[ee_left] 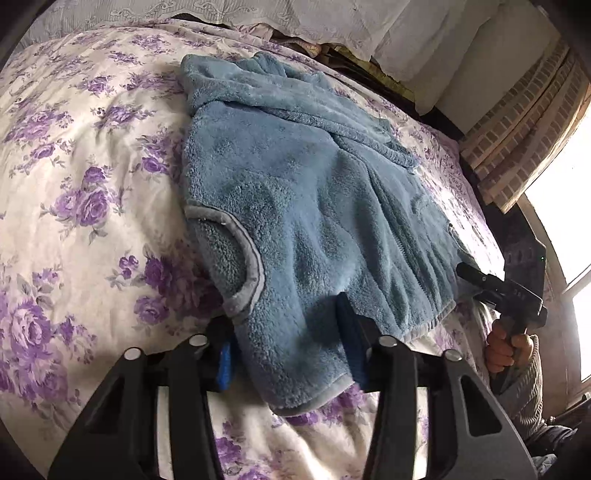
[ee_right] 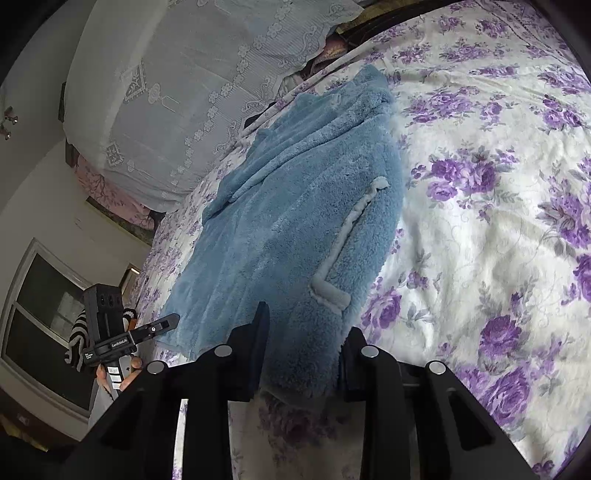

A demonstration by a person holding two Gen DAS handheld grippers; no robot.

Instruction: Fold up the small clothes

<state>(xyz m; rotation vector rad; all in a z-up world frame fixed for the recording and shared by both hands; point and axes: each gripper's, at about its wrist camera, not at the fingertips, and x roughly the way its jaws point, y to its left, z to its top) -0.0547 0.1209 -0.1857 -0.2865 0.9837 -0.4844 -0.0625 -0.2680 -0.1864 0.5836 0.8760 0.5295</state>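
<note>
- We see a big bed with a white cover (ee_left: 92, 155) full of purple flowers. It fills most of both views (ee_right: 498, 184).
- In the right wrist view a white lace cloth (ee_right: 177, 92) hangs over a tall pile at the far side of the bed. The left wrist view shows only a strip of it at the top (ee_left: 295, 18).
- Only the left wrist view shows a bright window (ee_left: 569, 206) and a brick-pattern wall (ee_left: 517, 147) on the right. Only the right wrist view shows a dark window (ee_right: 48, 325) on the left.
- A fluffy blue jacket (ee_left: 295, 206) lies spread out on the cover, with its bottom edge close to us. Its zip shows only in the left wrist view. A pocket with pale trim (ee_right: 354, 229) shows in the right wrist view.
- Our left gripper (ee_left: 291, 343) has its jaws drawn in narrow on one bottom corner of the jacket, and the fluffy cloth sits pinched between the blue pads. The right wrist view shows this gripper from the side (ee_right: 147, 332), held by a hand (ee_right: 122, 373) with a striped sleeve.
- Our right gripper (ee_right: 303, 354) is narrow too, and its black fingers squeeze the other bottom corner of the jacket (ee_right: 288, 221). The left wrist view shows it far to the right (ee_left: 469, 273), with a hand (ee_left: 506, 347) holding its handle.
</note>
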